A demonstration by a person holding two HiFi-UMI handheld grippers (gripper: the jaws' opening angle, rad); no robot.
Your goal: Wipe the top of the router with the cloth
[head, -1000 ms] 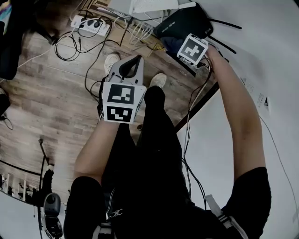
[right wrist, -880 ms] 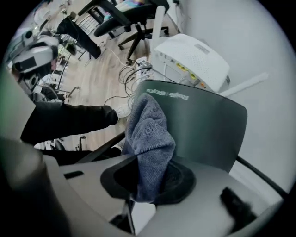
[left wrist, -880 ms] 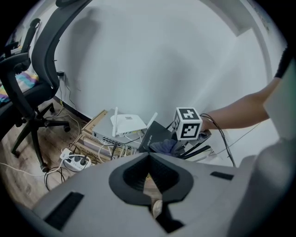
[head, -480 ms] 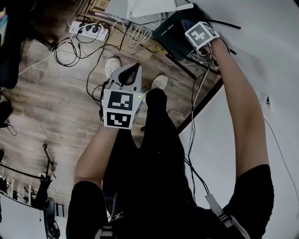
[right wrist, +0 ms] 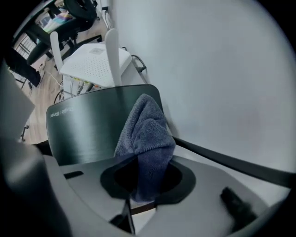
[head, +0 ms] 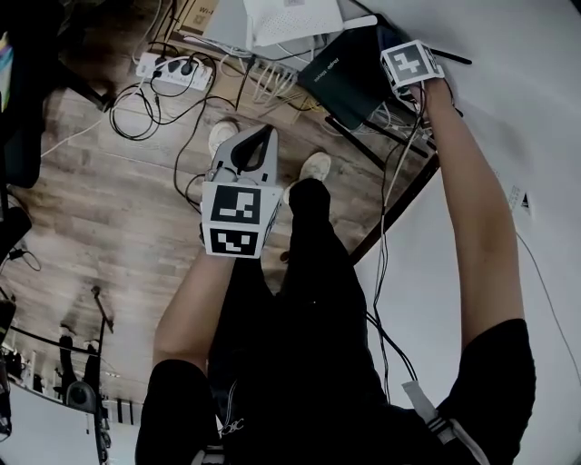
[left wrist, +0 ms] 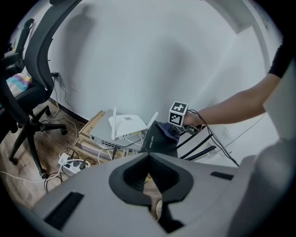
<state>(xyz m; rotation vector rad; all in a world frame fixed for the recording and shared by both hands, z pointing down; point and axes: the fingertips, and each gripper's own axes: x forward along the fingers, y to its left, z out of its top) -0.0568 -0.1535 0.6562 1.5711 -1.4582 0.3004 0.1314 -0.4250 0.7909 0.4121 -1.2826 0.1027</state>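
The black router point(head: 347, 71) lies on the floor by the white wall, and it also shows in the left gripper view point(left wrist: 158, 140). My right gripper point(head: 402, 60) is over its far end near the wall, shut on a blue-grey cloth point(right wrist: 146, 138). The cloth hangs from the jaws and rests on the router's glossy top point(right wrist: 85, 129) near its right edge. My left gripper point(head: 258, 138) hovers above the wooden floor, well short of the router, shut with nothing in it.
A white router point(head: 292, 14) sits on flat boxes just left of the black one. A power strip point(head: 171, 65) and tangled cables point(head: 150, 104) lie on the floor. The black router's antennas point(right wrist: 231, 160) stretch along the wall. An office chair point(left wrist: 27, 88) stands at the left.
My right gripper has slid the cloth across the router's top, away from me and toward the wall. The left gripper has stayed about where it was.
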